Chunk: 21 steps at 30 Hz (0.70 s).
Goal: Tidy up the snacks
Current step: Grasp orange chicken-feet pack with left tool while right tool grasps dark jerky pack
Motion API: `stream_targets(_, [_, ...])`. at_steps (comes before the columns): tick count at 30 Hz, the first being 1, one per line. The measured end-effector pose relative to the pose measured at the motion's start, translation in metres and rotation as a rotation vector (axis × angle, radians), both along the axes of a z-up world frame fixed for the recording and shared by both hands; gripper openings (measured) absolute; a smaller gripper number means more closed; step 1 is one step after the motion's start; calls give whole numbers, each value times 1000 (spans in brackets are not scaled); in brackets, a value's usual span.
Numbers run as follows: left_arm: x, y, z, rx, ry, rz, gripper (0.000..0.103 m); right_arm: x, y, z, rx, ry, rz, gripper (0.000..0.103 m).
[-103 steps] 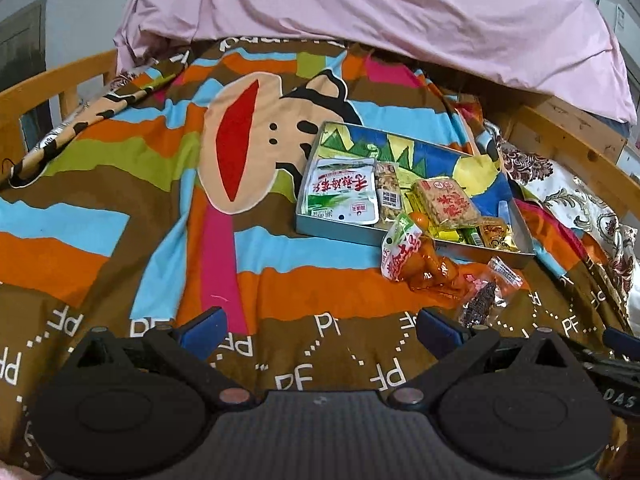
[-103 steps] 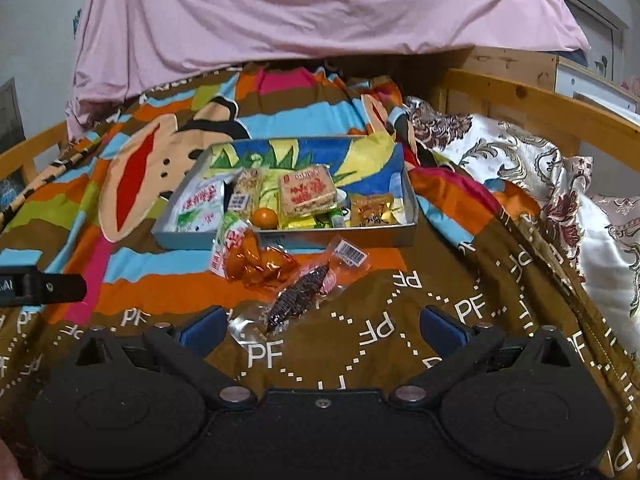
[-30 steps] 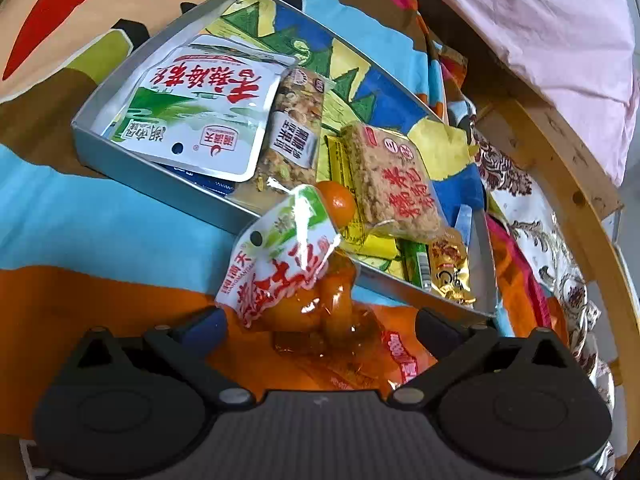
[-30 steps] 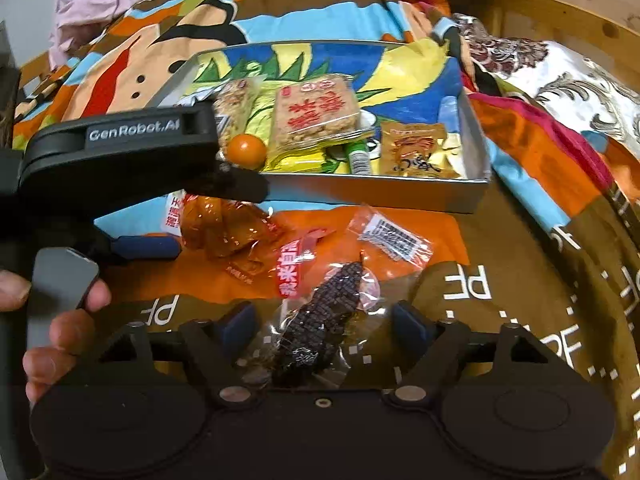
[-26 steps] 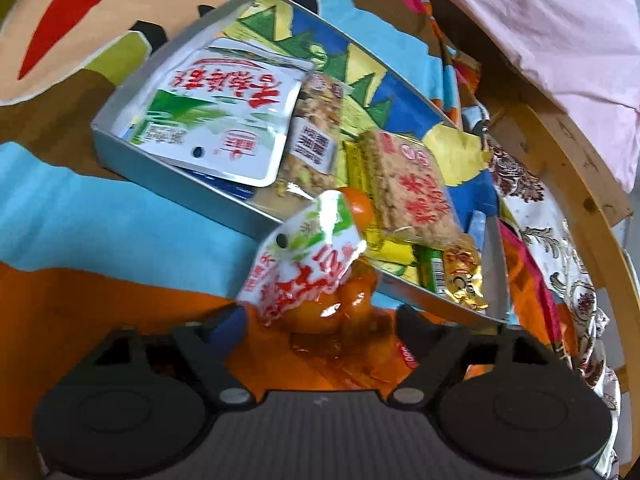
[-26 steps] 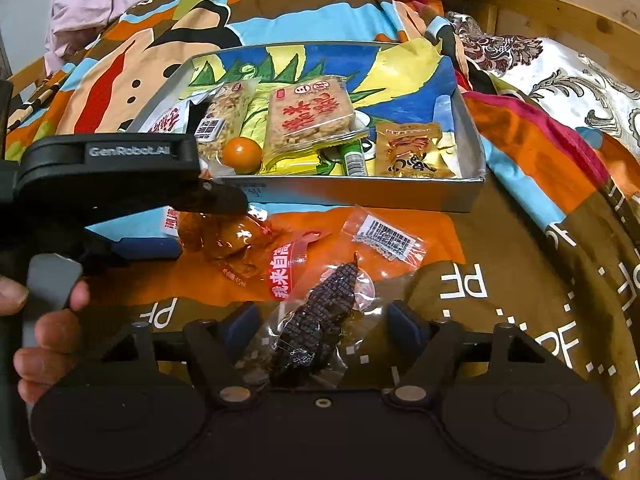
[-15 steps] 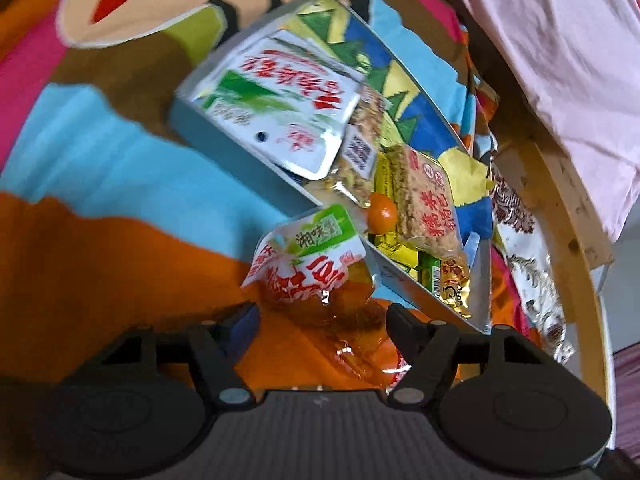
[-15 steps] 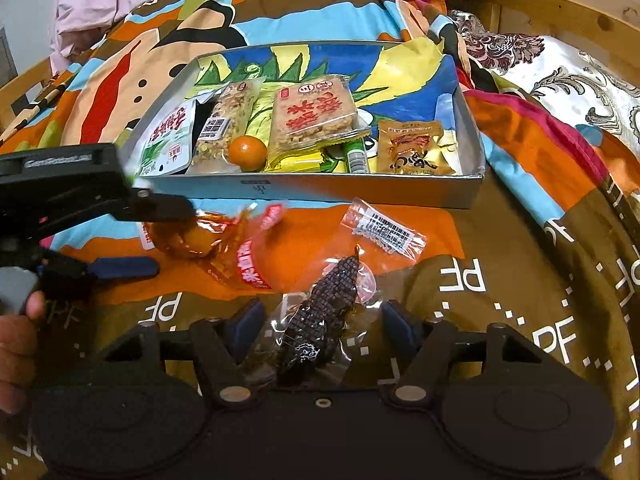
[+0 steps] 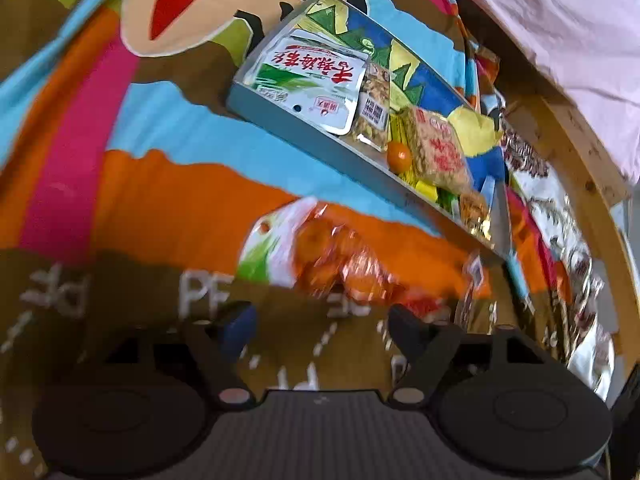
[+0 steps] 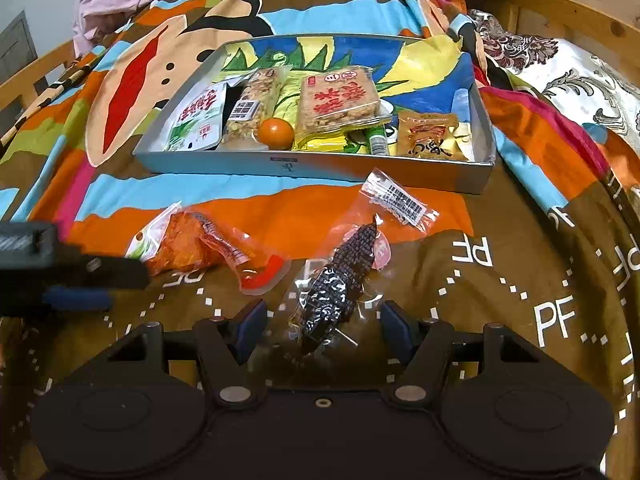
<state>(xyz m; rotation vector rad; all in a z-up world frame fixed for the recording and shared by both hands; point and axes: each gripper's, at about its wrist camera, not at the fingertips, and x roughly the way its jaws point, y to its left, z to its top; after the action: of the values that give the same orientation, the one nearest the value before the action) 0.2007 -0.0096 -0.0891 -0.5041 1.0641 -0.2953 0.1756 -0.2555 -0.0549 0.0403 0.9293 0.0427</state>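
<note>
A metal tray [image 10: 312, 168] on the bedspread holds several snack packets and a small orange [image 10: 275, 133]. It also shows in the left wrist view [image 9: 320, 148]. An orange snack pouch [image 10: 192, 246] lies on the blanket in front of the tray, just ahead of my left gripper [image 9: 320, 324], which is open and apart from the pouch [image 9: 320, 256]. A clear packet with a dark snack [image 10: 340, 280] lies between the open fingers of my right gripper [image 10: 322, 326], not clamped. The left gripper [image 10: 80, 280] shows at the left of the right wrist view.
A striped cartoon bedspread [image 10: 540, 280] covers the bed. A wooden bed rail [image 10: 580, 20] runs along the right, with a patterned pillow [image 10: 580, 80] below it. A pink sheet [image 9: 560, 20] hangs at the back.
The left gripper has let go of the orange pouch and pulled back left; the pouch now lies flat on the blanket. The right gripper stays around the dark snack packet.
</note>
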Motion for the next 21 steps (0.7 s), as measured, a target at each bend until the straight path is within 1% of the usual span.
stream_targets(2, [-14,5,7,32,-11,-1,84,0,-2,1,13,2,-5,65])
stream_targets(4, [-25,13,14,43,-14,9,89,1,-5,2,27,1,-15,65])
stream_targets(6, [-25,19,18,21,-4,26,92,2,-6,4,39,0,-20,66])
stream_targets(8, [-16,21,19,-15,17,53,93,4,-6,5,36,2,-13,66])
stream_targets(10, [-6,17,19,-51,49,82,97,7,-6,4,32,6,-16,69])
stream_targets(12, [6,10,19,-65,81,120,99,10,-7,4,46,14,-30,70])
stream_targets(16, [33,-8,15,-66,188,218,100,15,-9,2,63,5,-51,71])
stream_targets(19, [52,-22,8,-97,245,274,101,17,-7,-2,46,2,-50,71])
stream_targets(21, [65,-32,1,-79,299,313,102,18,-6,-3,30,-5,-45,71])
